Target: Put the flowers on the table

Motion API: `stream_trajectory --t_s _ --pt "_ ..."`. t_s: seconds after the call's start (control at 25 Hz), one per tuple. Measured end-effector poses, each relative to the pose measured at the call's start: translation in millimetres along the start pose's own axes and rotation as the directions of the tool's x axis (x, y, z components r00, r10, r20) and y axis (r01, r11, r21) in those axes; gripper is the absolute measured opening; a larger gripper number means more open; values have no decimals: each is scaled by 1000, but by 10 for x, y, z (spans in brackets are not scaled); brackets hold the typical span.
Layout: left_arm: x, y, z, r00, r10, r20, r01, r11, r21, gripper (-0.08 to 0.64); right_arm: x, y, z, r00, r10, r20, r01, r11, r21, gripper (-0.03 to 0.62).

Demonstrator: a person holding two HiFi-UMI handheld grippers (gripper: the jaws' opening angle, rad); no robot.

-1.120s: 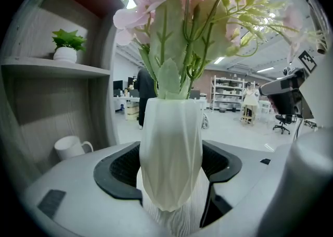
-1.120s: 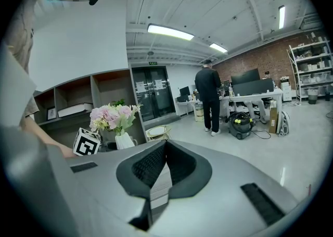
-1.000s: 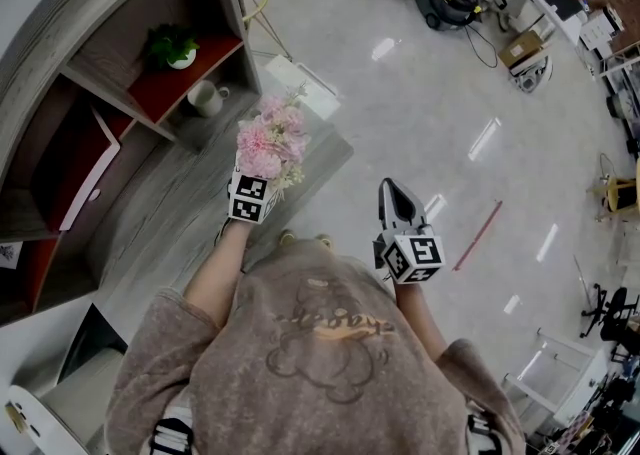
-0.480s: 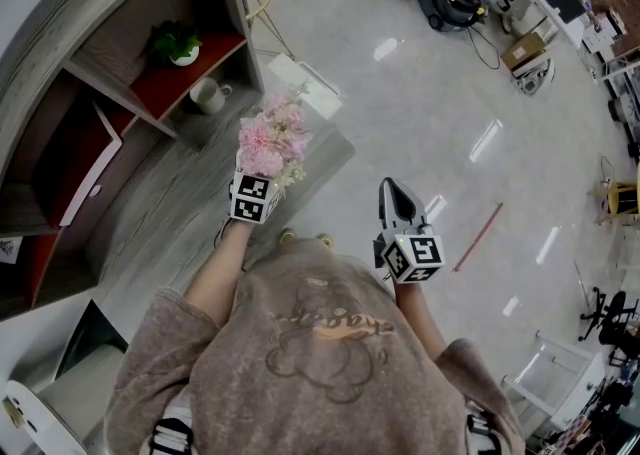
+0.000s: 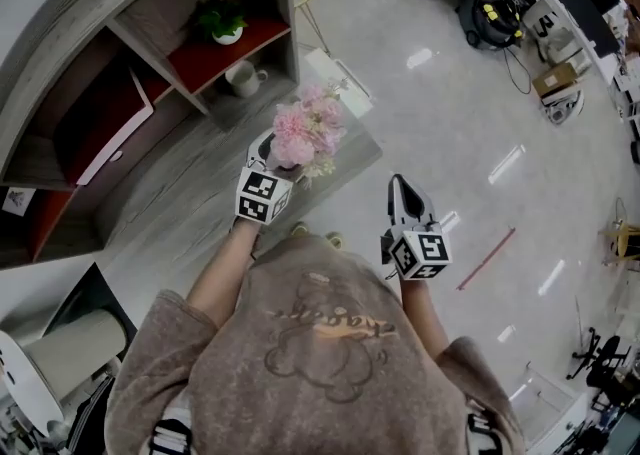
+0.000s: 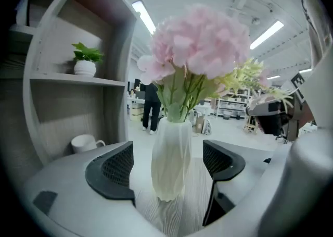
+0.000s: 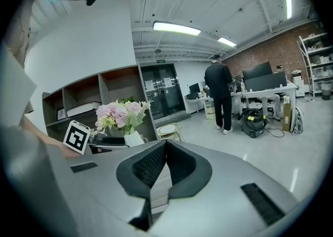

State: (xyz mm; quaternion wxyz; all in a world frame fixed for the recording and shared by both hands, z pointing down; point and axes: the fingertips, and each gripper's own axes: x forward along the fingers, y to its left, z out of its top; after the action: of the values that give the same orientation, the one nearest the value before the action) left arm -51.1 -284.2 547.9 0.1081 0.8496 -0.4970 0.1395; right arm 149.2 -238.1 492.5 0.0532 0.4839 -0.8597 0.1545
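1 ribbed white vase (image 6: 171, 142), 1 fluffy pink flowers (image 6: 200, 43) bunch, on woodgrain table (image 6: 174, 217). My L claw (image 6: 169, 160) has just been opening round it, pads clear. R claw (image 7: 165, 165) pinched together.

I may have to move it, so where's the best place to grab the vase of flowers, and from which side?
Take the vase around the middle of its white ribbed body, coming in level from the near table edge. It stands upright and narrow, while the flowers above are soft and spread wide.
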Motion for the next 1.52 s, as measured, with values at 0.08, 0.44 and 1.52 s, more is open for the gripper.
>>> stream_trajectory --t_s 0.08,0.44,1.52 --pt "-114 5 18 1000 8 8 -8 1000 -8 405 61 60 -11 1000 28 -2 -28 1000 -2 -12" --pt "-677 87 190 994 83 73 -78 994 -74 405 278 391 -53 990 142 -24 -142 990 -25 -12" --pt "-1313 13 217 959 229 169 -205 968 -146 17 113 482 -4 990 139 -6 -139 987 -75 -12"
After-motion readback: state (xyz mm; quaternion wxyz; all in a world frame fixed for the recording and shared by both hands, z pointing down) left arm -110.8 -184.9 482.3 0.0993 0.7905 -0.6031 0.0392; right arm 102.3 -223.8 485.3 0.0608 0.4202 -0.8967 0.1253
